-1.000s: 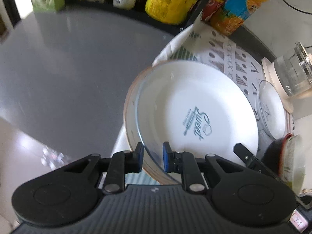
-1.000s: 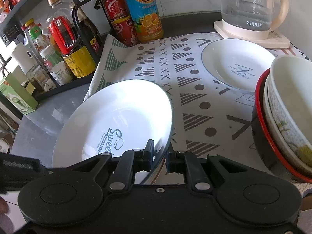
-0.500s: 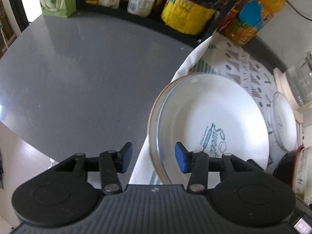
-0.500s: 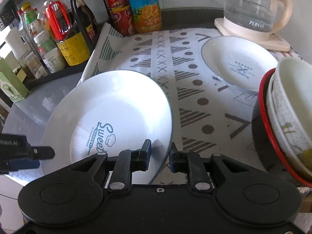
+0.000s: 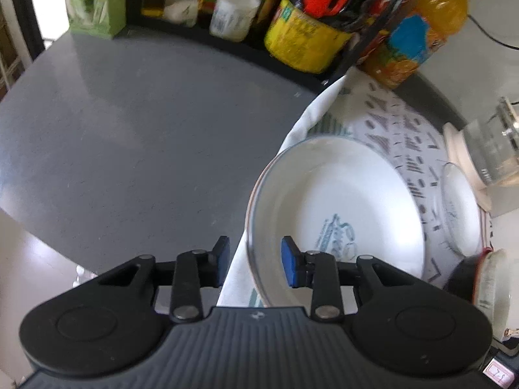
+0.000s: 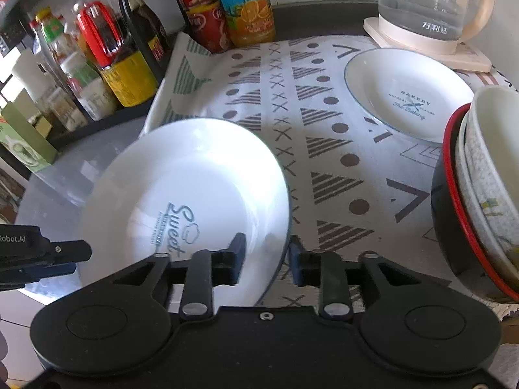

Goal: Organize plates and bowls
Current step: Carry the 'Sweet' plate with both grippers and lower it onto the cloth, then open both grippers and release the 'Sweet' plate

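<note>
Over on the left, bare grey countertop (image 5: pixel 136 136), with a rack of sauce bottles (image 6: pixel 107 55) lined up along the back edge. The left gripper (image 5: pixel 255 261) hovers at the near-left rim of the big white plate (image 6: pixel 185 204), jaws spread wide, one blue pad either side of the rim and neither pressing on it, so nothing is held there. The plate, the one printed "Sweet", rests at the left edge of the patterned cloth (image 6: pixel 324 149), partly overhanging onto the grey top.

Moving across, the right gripper (image 6: pixel 266 261) straddles the plate's near-right rim, and its jaws stand apart too, a clear gap on both sides. Two hands on opposite rims looks like the way to carry a wide, slippery plate level.

Further right lies a smaller "Bakery" plate (image 6: pixel 408 94), alone on the cloth, just in front of the glass kettle (image 6: pixel 431 6). At the far right, the bowls (image 6: pixel 480 194) are already nested, pale ones inside a black bowl with a red rim. My guess: the plates get stacked next.
</note>
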Demonstrator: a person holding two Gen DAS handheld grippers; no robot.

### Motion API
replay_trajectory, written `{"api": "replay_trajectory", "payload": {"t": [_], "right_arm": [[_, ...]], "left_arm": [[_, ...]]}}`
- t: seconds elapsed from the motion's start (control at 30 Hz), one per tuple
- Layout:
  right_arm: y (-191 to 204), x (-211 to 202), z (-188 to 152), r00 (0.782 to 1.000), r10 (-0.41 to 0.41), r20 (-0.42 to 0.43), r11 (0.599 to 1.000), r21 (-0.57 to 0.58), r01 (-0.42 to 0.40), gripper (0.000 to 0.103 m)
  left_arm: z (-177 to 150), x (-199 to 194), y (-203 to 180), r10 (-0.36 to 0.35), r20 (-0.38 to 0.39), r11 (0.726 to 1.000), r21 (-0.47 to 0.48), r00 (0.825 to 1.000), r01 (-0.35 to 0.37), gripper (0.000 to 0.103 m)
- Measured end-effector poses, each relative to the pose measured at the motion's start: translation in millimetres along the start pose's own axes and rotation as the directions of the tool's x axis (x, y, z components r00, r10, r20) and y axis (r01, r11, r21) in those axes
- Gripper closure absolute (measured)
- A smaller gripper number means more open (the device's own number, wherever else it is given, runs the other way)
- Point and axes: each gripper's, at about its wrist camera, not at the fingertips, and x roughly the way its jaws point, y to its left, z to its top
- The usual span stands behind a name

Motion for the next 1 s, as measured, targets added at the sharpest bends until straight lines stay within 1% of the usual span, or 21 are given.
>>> {"api": "replay_trajectory", "payload": {"t": [0.03, 0.07, 0.13, 0.17, 0.2, 0.27, 0.33, 0.37, 0.43, 0.47, 0.57, 0.63, 0.83, 1.0], "right_arm": [[0.5, -3.2, 0.6, 1.000, 0.001, 0.008, 1.000, 0.000, -0.001, 0.058], [1.3, -7.2, 1.3, 1.000, 0.001, 0.020, 1.000, -0.001, -0.001, 0.051], [2.9, -16.3, 2.8, 0.999, 0.009, 0.044, 1.000, -0.003, -0.009, 0.046], [3.0, -20.8, 3.7, 0.998, 0.014, 0.053, 1.000, -0.001, -0.014, 0.041], [2.3, -25.6, 5.0, 0.998, 0.020, 0.063, 1.000, 0.006, -0.020, 0.037], [-0.5, -35.8, 6.3, 0.996, 0.037, 0.087, 0.999, 0.026, -0.040, 0.027], [-4.5, -47.0, 6.8, 0.993, 0.037, 0.114, 0.998, 0.037, -0.042, 0.024], [-6.9, -51.4, 7.7, 0.992, 0.035, 0.124, 0.998, 0.040, -0.041, 0.023], [-14.2, -63.6, 9.0, 0.988, 0.024, 0.150, 0.998, 0.053, -0.033, 0.019], [-18.2, -70.0, 10.6, 0.986, 0.018, 0.164, 0.998, 0.061, -0.028, 0.016], [-32.3, -87.8, 15.7, 0.978, -0.009, 0.208, 0.996, 0.091, -0.010, 0.012], [-41.8, -96.4, 18.7, 0.973, -0.028, 0.228, 0.994, 0.113, 0.002, 0.010], [-69.3, -111.9, 22.6, 0.962, -0.088, 0.258, 0.982, 0.183, 0.041, 0.005], [-92.1, -120.7, 24.0, 0.953, -0.116, 0.279, 0.971, 0.232, 0.051, 0.002]], "left_arm": [[0.5, -3.3, -1.6, 0.006, 0.008, 1.000, 0.006, 1.000, -0.006, 0.067], [0.9, -5.4, -2.3, 0.008, 0.012, 1.000, 0.007, 1.000, -0.008, 0.067], [1.1, -10.1, -3.7, -0.002, 0.011, 1.000, 0.005, 1.000, 0.002, 0.066], [1.2, -13.0, -4.7, -0.005, 0.012, 1.000, 0.005, 1.000, 0.005, 0.066], [1.2, -15.8, -5.8, -0.003, 0.015, 1.000, 0.005, 1.000, 0.003, 0.062], [1.6, -22.0, -8.7, 0.003, 0.028, 1.000, 0.003, 1.000, -0.003, 0.055], [2.8, -26.2, -12.9, -0.009, 0.033, 1.000, 0.004, 0.999, 0.009, 0.044], [3.4, -28.0, -15.5, -0.018, 0.035, 1.000, 0.006, 0.999, 0.017, 0.042], [3.0, -31.4, -21.9, -0.030, 0.038, 0.999, 0.012, 0.999, 0.030, 0.033], [2.3, -33.7, -25.9, -0.038, 0.041, 0.999, 0.018, 0.998, 0.037, 0.032], [1.0, -38.3, -37.4, -0.064, 0.035, 0.997, 0.033, 0.997, 0.063, 0.029], [0.3, -41.8, -44.6, -0.080, 0.039, 0.996, 0.040, 0.996, 0.079, 0.023], [-0.8, -42.7, -69.8, -0.117, 0.033, 0.991, 0.064, 0.993, 0.115, 0.022], [-1.7, -35.4, -91.9, -0.118, 0.017, 0.989, 0.096, 0.993, 0.116, 0.022]]}}
